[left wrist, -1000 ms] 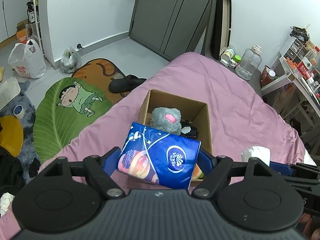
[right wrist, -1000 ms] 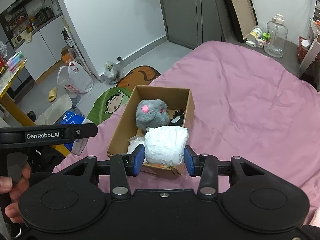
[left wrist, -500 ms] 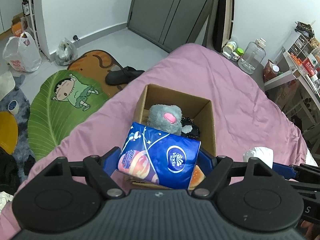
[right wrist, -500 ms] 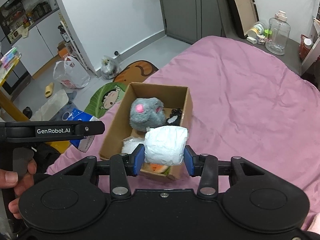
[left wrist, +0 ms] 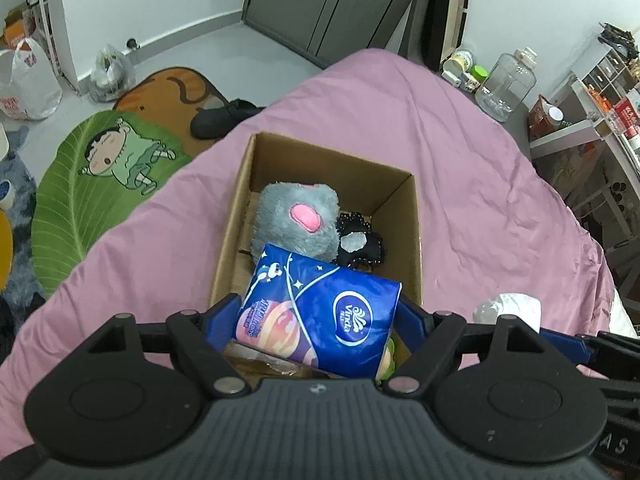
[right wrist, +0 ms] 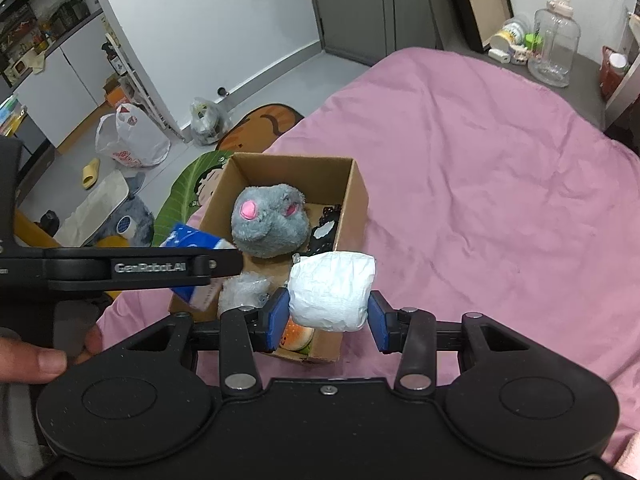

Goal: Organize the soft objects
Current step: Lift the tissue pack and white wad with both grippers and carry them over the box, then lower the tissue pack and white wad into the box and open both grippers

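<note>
The tissue pack (left wrist: 320,320) is pinched between the fingers of the left gripper (left wrist: 322,316), held across its short sides above the near end of the box (left wrist: 414,240). The white bundle (right wrist: 332,290) is clamped in the right gripper (right wrist: 328,312), also over the near end of the box, toward its right wall. The box rests on the pink bed (left wrist: 460,152) and already holds a grey plush (left wrist: 298,222), a black item (left wrist: 358,246) and further soft pieces at the near end.

Both held items are judged light and compressible. The pack's film wrap is likely slippery, so a grip across the middle of its flanks is advised; an end grip may let it rotate. The bundle appears crumpled and yielding; it should be held at its widest section. Neither item is judged fragile, so firm pressure is acceptable. Little free floor is visible in the box, so the items may have to be seated on its contents.
</note>
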